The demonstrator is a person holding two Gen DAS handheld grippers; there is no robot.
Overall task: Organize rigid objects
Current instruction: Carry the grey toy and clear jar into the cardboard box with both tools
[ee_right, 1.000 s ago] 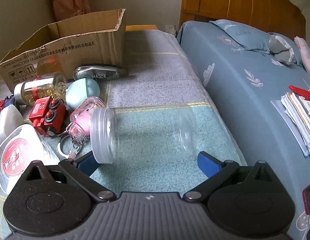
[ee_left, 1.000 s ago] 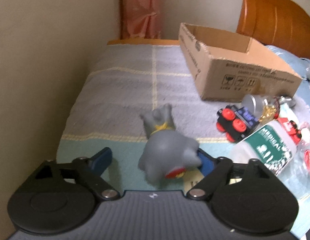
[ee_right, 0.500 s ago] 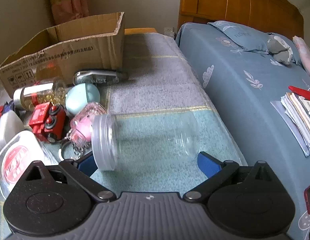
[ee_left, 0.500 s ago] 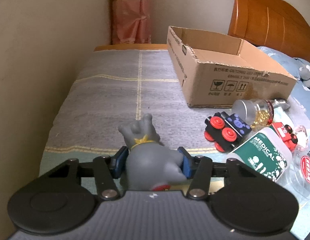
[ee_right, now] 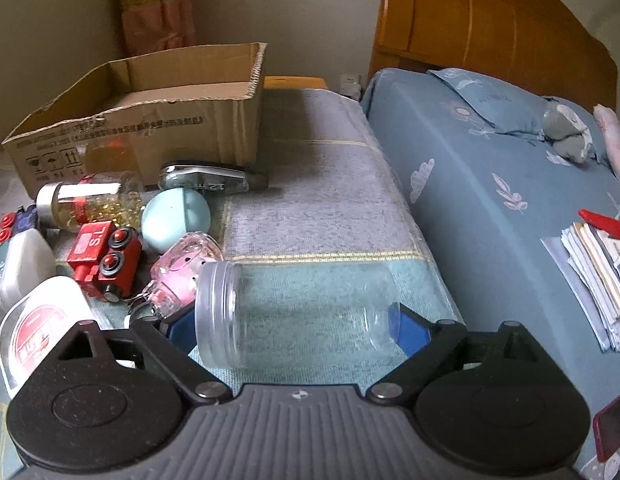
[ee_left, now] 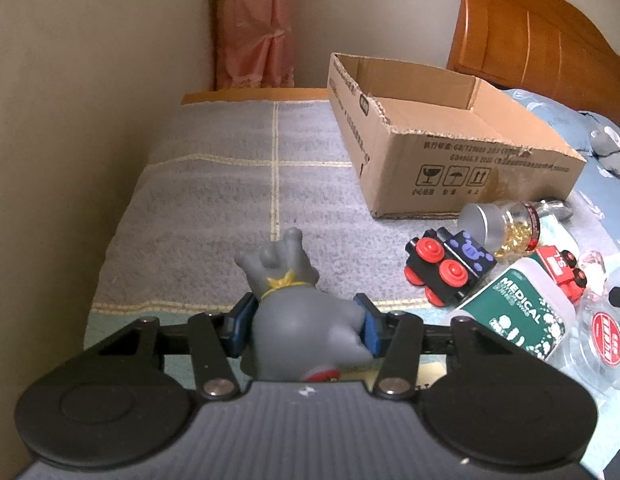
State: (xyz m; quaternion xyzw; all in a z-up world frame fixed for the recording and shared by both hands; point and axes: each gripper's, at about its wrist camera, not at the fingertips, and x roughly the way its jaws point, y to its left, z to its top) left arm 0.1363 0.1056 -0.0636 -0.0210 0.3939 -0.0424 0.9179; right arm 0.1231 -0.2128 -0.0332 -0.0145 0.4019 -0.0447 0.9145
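Observation:
My left gripper (ee_left: 303, 326) is shut on a grey rubber animal toy (ee_left: 297, 312) and holds it above the blanket. An open cardboard box (ee_left: 450, 144) stands ahead to the right; it also shows in the right wrist view (ee_right: 149, 120). My right gripper (ee_right: 293, 330) has closed its blue pads (ee_right: 410, 330) onto the two ends of a clear plastic jar (ee_right: 293, 316) that lies on its side. Beside the box lie a black toy train (ee_left: 446, 270), a red toy train (ee_right: 103, 258), a capsule bottle (ee_right: 89, 204) and a white medical bottle (ee_left: 518, 312).
A teal egg-shaped case (ee_right: 175, 220), a pink keychain bottle (ee_right: 177, 280), a silver flat object (ee_right: 205, 180) and a round red-label tub (ee_right: 37, 328) lie by the jar. A wall runs along the left. The blue bed (ee_right: 490, 208) with papers (ee_right: 594, 272) lies right.
My left gripper closed on the grey toy and lifted it slightly. My right gripper narrowed until its pads met the ends of the clear jar.

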